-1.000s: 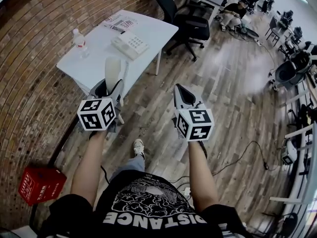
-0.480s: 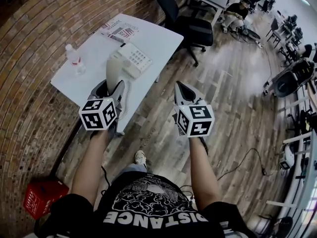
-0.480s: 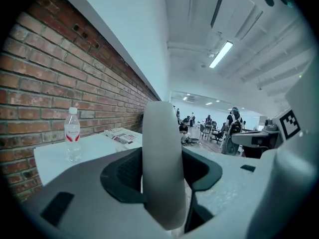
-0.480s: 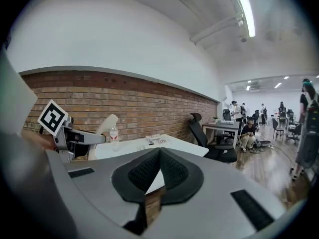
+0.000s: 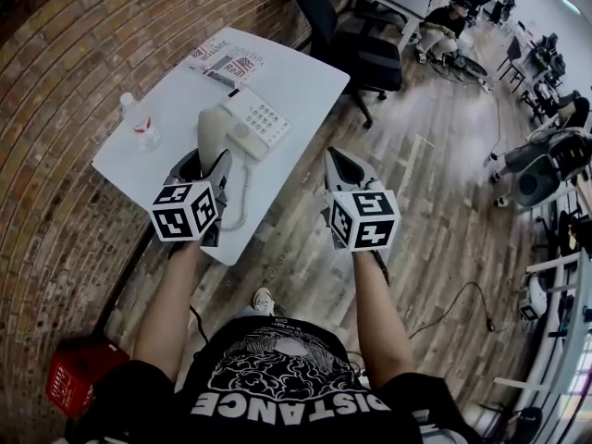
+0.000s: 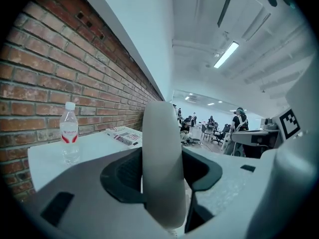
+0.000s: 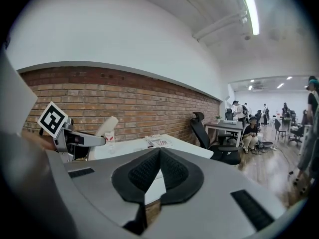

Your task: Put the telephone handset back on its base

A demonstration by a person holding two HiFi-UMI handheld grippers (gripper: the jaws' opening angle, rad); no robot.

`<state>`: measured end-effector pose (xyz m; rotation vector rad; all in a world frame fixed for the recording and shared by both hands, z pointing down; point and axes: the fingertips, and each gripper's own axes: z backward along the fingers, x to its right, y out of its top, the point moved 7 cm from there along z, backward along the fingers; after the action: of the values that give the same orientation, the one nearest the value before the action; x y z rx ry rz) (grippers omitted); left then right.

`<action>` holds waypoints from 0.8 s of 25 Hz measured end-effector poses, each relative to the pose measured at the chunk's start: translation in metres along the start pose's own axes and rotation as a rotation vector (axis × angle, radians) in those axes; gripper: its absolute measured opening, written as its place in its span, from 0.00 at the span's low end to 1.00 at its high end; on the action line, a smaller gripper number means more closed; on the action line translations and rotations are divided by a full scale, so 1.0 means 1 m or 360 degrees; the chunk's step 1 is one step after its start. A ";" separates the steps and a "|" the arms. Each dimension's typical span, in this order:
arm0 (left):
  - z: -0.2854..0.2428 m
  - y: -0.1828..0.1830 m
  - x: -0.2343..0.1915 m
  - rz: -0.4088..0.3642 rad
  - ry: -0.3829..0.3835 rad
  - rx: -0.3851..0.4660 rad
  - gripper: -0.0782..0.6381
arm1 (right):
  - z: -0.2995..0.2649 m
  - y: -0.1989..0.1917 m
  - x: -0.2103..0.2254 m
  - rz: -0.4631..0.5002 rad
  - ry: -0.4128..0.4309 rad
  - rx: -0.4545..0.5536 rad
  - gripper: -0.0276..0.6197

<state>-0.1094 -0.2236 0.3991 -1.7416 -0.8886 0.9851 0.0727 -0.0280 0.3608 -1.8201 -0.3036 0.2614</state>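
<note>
Pale grey handset (image 5: 212, 128), smooth and rounded, clamped upright between the pads of the left gripper (image 5: 210, 159), one end poking out well past the jaw tips. Seen in the left gripper view as a plain, blunt column (image 6: 162, 158) filling the gap between the two dark pads, pressed on from both sides. Held over the near part of the white table (image 5: 296, 67), just beside the near left edge of the base (image 5: 256, 122) in the head view, not resting on it. White base with a grid of keys, flat on the tabletop; coiled cord (image 5: 244, 197) trailing from it toward the table's near edge. Left forearm stretched straight forward, marker cube up toward the head camera, gripper aimed a little below level. Right gripper (image 5: 335, 159) alongside, off the table's edge and over the wooden floor, on a forearm stretched out the same way; jaws closed, pads meeting at the tips with nothing between them. Farther out on the table, a water bottle (image 5: 141, 128) with a red label near the brick wall (image 5: 83, 44), and printed papers (image 5: 227, 61) at the far end. Black office chair (image 5: 361, 49) beyond the table.
</note>
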 end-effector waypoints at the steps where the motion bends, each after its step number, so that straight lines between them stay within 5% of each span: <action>1: -0.002 -0.001 -0.003 0.0002 0.0001 -0.0003 0.41 | -0.004 -0.001 -0.001 -0.0001 0.0002 -0.0005 0.04; 20: -0.071 -0.002 -0.028 0.0036 0.0157 -0.0040 0.41 | -0.090 0.008 0.051 0.0007 0.0119 0.0025 0.04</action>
<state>-0.0575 -0.2726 0.4262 -1.8090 -0.8233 0.8978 0.1508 -0.0939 0.3756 -1.8104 -0.2444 0.1981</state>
